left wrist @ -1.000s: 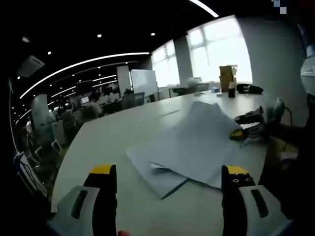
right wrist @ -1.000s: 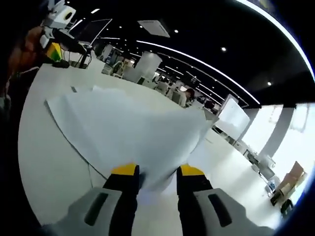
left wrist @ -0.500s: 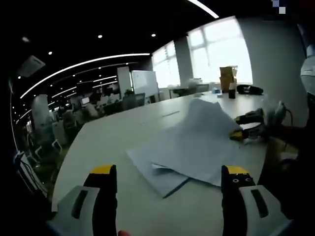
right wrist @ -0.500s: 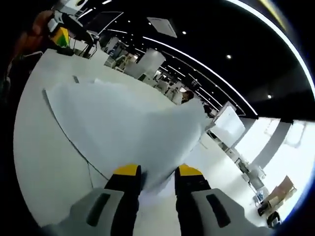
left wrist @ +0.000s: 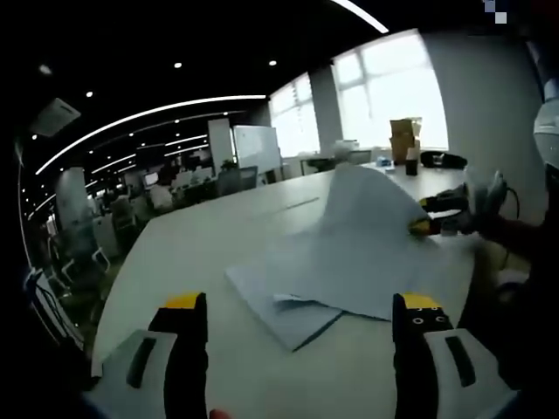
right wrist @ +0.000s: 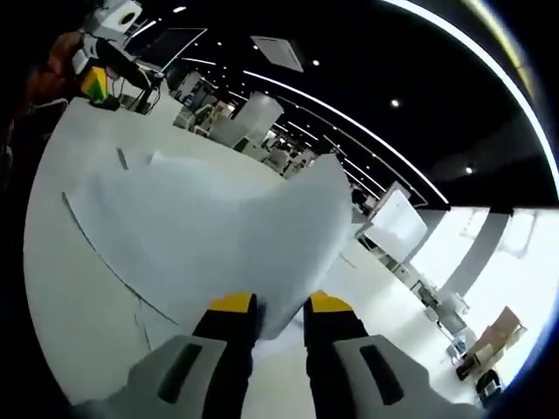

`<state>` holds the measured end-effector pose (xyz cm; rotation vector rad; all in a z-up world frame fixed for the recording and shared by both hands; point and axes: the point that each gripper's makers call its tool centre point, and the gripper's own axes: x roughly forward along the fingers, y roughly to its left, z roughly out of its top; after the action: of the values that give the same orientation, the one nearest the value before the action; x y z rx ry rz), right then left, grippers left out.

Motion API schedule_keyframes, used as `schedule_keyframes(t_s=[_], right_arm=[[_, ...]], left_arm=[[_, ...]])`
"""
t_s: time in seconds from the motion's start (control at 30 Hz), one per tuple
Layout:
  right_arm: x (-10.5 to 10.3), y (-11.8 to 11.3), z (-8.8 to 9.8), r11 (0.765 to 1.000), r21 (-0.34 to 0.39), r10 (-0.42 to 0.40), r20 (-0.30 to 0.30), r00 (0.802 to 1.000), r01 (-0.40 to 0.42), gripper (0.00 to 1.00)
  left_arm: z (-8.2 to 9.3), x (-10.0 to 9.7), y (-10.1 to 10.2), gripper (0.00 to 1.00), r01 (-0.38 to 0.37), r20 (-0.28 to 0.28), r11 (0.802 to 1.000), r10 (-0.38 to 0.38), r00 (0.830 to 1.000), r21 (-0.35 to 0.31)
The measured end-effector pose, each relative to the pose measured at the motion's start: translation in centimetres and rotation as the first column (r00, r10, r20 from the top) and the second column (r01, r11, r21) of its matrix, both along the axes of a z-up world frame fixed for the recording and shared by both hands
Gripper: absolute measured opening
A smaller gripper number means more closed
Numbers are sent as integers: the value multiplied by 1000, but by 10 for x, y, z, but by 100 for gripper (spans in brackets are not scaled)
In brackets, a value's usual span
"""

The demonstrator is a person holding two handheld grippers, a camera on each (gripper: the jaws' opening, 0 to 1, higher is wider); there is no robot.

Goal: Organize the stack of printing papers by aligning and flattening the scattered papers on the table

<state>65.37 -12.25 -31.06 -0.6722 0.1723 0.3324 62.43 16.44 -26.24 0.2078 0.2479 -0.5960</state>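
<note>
White printing papers (left wrist: 341, 262) lie loosely overlapped on the pale table (left wrist: 201, 244). In the left gripper view my left gripper (left wrist: 297, 305) hovers open near the table's front, short of the papers. My right gripper (left wrist: 430, 225), with yellow tips, comes in from the right and lifts the far edge of the top sheets. In the right gripper view my right gripper (right wrist: 278, 305) is shut on the papers (right wrist: 201, 236), whose raised corner curls upward. The left gripper (right wrist: 94, 83) shows far off at the upper left.
A cardboard box (left wrist: 404, 135), a dark bottle (left wrist: 411, 160) and a black object (left wrist: 443, 158) stand at the table's far end by the windows. A person's sleeve (left wrist: 524, 236) is at the right. Office desks and chairs (left wrist: 157, 196) lie beyond the table.
My right gripper has lifted the papers' edge higher, so the sheets arch up more. The left gripper has stayed still and open.
</note>
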Motion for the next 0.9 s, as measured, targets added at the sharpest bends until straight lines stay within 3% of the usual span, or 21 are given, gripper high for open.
schedule_keyframes(t_s=[0.27,0.47,0.57,0.9], right_arm=[[-2,2,16,999,36,15,46,999,-17,15],[-2,4,23,985,168,39,20,999,-42,10],[-2,2,25,979,199,45,17,999,-47,9],[-4,9,28,972,220,74,26,997,-78,5]], left_arm=[[2,-1,0,90,-2,5,1000,2,1000,4],[5,-2,0,90,-2,11,1000,2,1000,6],[6,-3,0,90,-2,14,1000,2,1000,9],[10,-5,1,90,-7,21,1000,6,1000,11]])
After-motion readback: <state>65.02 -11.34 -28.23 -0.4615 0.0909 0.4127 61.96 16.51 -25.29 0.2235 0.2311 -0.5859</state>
